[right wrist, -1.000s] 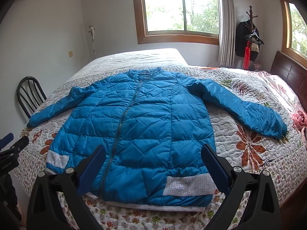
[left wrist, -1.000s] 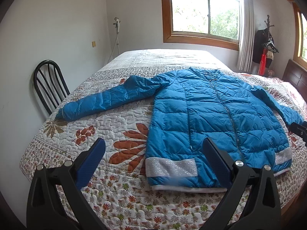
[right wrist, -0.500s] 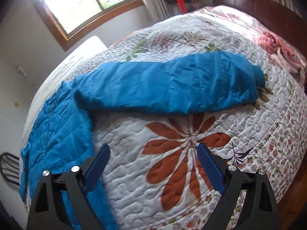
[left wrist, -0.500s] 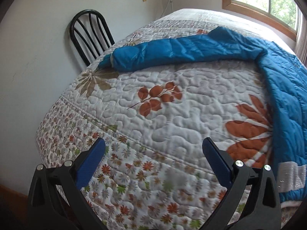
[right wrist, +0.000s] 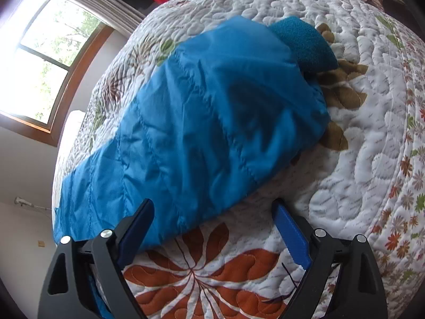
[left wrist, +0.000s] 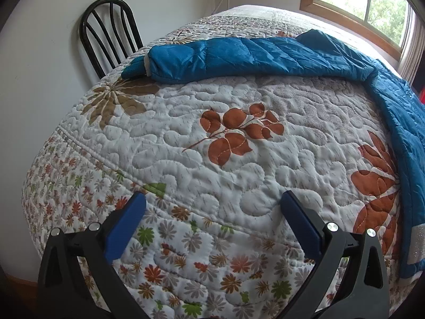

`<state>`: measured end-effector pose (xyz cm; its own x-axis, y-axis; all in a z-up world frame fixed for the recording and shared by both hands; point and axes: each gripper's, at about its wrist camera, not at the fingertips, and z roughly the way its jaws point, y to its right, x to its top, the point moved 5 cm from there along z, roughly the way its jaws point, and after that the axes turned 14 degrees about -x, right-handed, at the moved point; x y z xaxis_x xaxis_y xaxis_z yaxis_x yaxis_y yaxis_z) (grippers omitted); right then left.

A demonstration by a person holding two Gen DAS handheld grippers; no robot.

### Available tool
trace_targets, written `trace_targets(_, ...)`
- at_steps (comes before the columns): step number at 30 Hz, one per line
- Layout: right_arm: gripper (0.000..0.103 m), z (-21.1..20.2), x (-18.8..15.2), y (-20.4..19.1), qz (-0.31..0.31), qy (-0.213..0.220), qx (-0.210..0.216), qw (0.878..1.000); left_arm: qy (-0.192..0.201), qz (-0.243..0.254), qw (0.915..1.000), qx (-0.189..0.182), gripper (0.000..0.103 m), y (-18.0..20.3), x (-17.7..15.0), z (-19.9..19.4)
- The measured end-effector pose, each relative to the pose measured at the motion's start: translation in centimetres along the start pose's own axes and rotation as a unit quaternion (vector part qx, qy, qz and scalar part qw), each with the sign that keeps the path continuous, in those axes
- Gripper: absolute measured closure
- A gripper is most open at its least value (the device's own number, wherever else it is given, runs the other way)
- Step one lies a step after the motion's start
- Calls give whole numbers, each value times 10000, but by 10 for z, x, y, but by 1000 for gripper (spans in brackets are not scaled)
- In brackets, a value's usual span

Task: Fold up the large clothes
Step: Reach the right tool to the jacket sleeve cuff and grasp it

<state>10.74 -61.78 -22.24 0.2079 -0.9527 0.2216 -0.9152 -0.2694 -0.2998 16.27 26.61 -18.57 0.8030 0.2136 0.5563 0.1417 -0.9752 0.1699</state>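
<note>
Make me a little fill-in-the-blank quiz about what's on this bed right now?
1. The jacket is coloured ____.
2. It lies on a ____ quilt.
3. By the wall stands a black ____.
4. The right gripper has its jaws ____ over the sleeve.

Missing words: blue; floral; chair; open

Blue quilted puffer jacket: lies flat on the floral quilted bedspread of the bed. One sleeve stretches toward the black metal spindle-back chair, which stands against the wall beside the bed. Other sleeve lies across the bedspread, cuff toward the bed's edge. Wood-framed window: behind the bed.
</note>
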Motion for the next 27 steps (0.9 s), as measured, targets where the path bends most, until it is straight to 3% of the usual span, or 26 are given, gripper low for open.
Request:
trace_targets(4, 28, 2, 17, -8, 77, 202, -239, 9995, 14, -118, 9997, -218, 2, -3, 1, 1)
trace_targets(7, 60, 5, 35, -17, 55, 283, -376, 9989, 36, -57, 9998, -212, 2, -5, 2, 3)
trace_targets(8, 69, 4, 39, -20, 64, 303, -290, 9991, 36, -50, 9998, -206, 2, -1, 0, 1)
trace_targets(9, 86, 3, 43, -24, 46, 287, -100, 9995, 39, -52, 9998, -212, 2, -1, 1, 1)
trace_targets(10, 93, 1, 46, -29, 31, 240, 121, 9996, 43, -58, 9997, -223, 2, -2, 1, 1)
trace_targets(12, 95, -8, 49, -40, -78, 343, 336, 9988, 49, -58, 9997, -232, 2, -2, 1, 2)
trace_targets(14, 96, -16, 51, -52, -283, 612, 255, 9974, 48, -60, 9997, -235, 2, -3, 2, 3)
trace_targets(19, 96, -2, 51, -58, -272, 531, -567, 9966, 63, -38, 9996, -273, 2, -3, 2, 3)
trace_targets(22, 97, -14, 46, -79, -424, 845, -764, 9926, 53, 24, 9995, -322, 2, -3, 1, 2)
trace_targets(27, 98, -76, 10, -152, -1297, 1472, 82, 9805, 50, 103, 9991, -399, 2, -4, 2, 1)
